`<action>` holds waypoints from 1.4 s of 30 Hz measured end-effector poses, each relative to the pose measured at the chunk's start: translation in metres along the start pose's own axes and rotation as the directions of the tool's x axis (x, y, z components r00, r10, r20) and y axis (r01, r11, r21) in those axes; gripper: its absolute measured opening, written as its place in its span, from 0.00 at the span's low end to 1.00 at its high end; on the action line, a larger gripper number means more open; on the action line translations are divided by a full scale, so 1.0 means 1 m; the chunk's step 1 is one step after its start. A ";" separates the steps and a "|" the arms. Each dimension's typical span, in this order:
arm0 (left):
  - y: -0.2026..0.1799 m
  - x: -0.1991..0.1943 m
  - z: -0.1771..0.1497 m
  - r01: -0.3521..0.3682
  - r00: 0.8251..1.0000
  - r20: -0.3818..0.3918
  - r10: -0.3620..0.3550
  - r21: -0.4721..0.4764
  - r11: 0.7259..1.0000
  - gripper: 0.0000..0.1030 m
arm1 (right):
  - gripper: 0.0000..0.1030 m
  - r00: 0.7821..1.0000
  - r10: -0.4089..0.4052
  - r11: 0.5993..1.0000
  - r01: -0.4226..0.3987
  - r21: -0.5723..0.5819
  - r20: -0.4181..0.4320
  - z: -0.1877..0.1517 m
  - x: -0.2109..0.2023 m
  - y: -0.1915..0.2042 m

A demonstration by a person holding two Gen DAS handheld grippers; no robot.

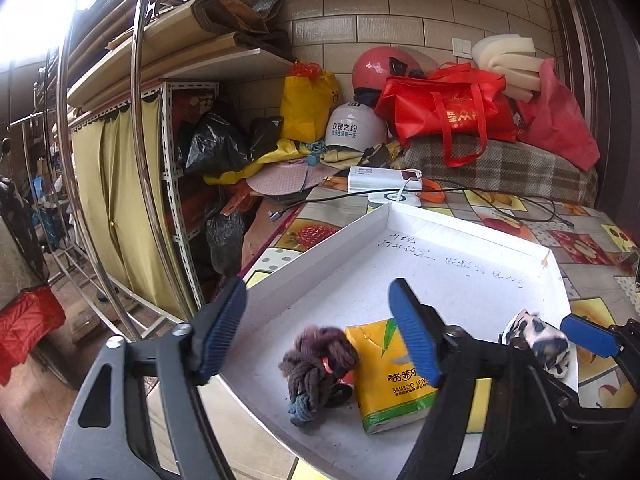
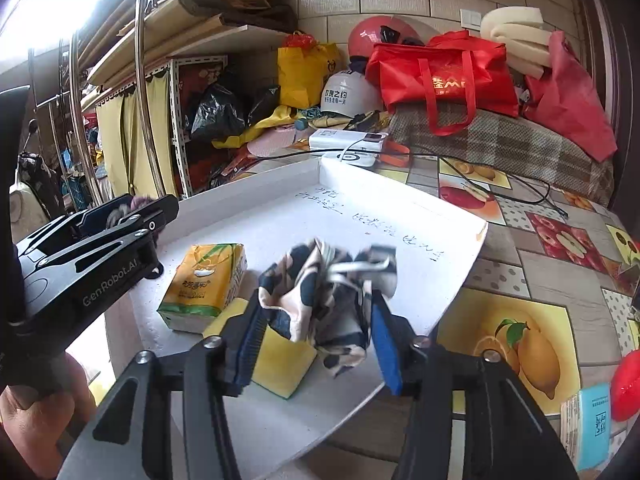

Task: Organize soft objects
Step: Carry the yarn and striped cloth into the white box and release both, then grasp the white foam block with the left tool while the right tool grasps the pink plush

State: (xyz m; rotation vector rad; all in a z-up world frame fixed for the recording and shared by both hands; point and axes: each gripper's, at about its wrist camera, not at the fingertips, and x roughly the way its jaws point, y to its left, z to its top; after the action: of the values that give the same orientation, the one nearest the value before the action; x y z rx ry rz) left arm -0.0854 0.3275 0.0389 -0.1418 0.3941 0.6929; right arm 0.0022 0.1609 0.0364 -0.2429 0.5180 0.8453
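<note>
A white tray (image 1: 460,236) lies on the table. In it lie a brown knit cloth (image 1: 320,364) and a yellow tissue pack (image 1: 390,376). My left gripper (image 1: 320,332) hovers open just above them, touching neither. In the right wrist view my right gripper (image 2: 316,344) stands open around a dark-spotted white cloth (image 2: 320,300), which sits loose between the pads on a yellow sponge (image 2: 280,364). The tissue pack (image 2: 204,284) lies left of it. The left gripper (image 2: 156,210) shows at the left edge of this view.
The fruit-print tablecloth (image 2: 520,272) surrounds the tray. A white power bank (image 2: 348,140) and a black cable (image 2: 500,184) lie behind it, with helmets, a red bag (image 2: 440,76) and foam beyond. A blue pack (image 2: 588,424) lies near right. A metal shelf (image 1: 168,184) stands left.
</note>
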 end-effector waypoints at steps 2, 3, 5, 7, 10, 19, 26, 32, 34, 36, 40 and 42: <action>0.000 -0.002 -0.001 -0.003 1.000 0.010 0.003 0.002 1.000 1.00 | 0.80 1.000 -0.004 1.000 0.005 -0.013 0.023 -0.001 -0.004 0.001; 0.001 -0.002 -0.001 -0.005 1.000 0.009 0.005 0.001 1.000 1.00 | 0.80 0.999 -0.008 1.000 0.009 -0.021 0.031 -0.001 -0.005 0.003; 0.003 -0.001 0.000 -0.008 1.000 0.005 0.008 -0.007 1.000 1.00 | 0.82 0.999 -0.015 0.999 0.016 -0.031 0.036 -0.001 -0.006 0.005; 0.006 -0.001 0.000 -0.010 1.000 0.006 0.010 -0.019 1.000 1.00 | 0.83 0.999 -0.018 0.999 0.019 -0.029 0.038 0.000 -0.006 0.004; 0.009 -0.003 0.000 -0.017 1.000 0.013 0.017 -0.034 0.999 1.00 | 0.84 0.999 -0.020 1.000 0.021 -0.019 0.041 0.001 -0.005 0.002; 0.005 -0.018 -0.002 0.020 0.998 0.067 -0.018 -0.020 1.000 1.00 | 0.89 0.987 0.022 0.995 -0.005 -0.102 0.161 -0.016 -0.047 0.019; -0.013 -0.050 -0.016 0.174 0.983 0.050 -0.176 0.028 0.984 1.00 | 0.89 0.971 0.100 0.968 -0.044 -0.249 0.217 -0.054 -0.106 0.034; -0.053 -0.087 -0.031 0.334 0.940 0.011 -0.341 0.173 0.927 1.00 | 0.89 0.981 0.101 0.966 -0.056 -0.251 0.168 -0.080 -0.148 -0.008; -0.067 -0.098 -0.036 0.380 0.922 -0.012 -0.387 0.220 0.898 1.00 | 0.89 0.987 0.051 0.978 -0.018 -0.206 0.154 -0.085 -0.158 -0.037; -0.079 -0.107 -0.041 0.444 0.893 -0.052 -0.446 0.247 0.861 1.00 | 0.89 0.993 -0.005 0.991 0.020 -0.132 0.116 -0.089 -0.163 -0.073; -0.104 -0.123 -0.052 0.543 0.838 -0.143 -0.527 0.321 0.776 1.00 | 0.89 0.999 0.009 0.998 -0.007 0.061 -0.035 -0.102 -0.159 -0.145; -0.121 -0.125 -0.058 0.582 0.813 -0.215 -0.542 0.361 0.729 1.00 | 0.89 0.996 0.036 0.996 -0.028 0.081 -0.087 -0.106 -0.156 -0.162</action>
State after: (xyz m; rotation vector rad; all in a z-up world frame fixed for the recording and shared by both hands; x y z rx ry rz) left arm -0.1128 0.1458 0.0350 0.1110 0.5502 -0.0171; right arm 0.0037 -0.0875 0.0289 -0.1997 0.6387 0.8458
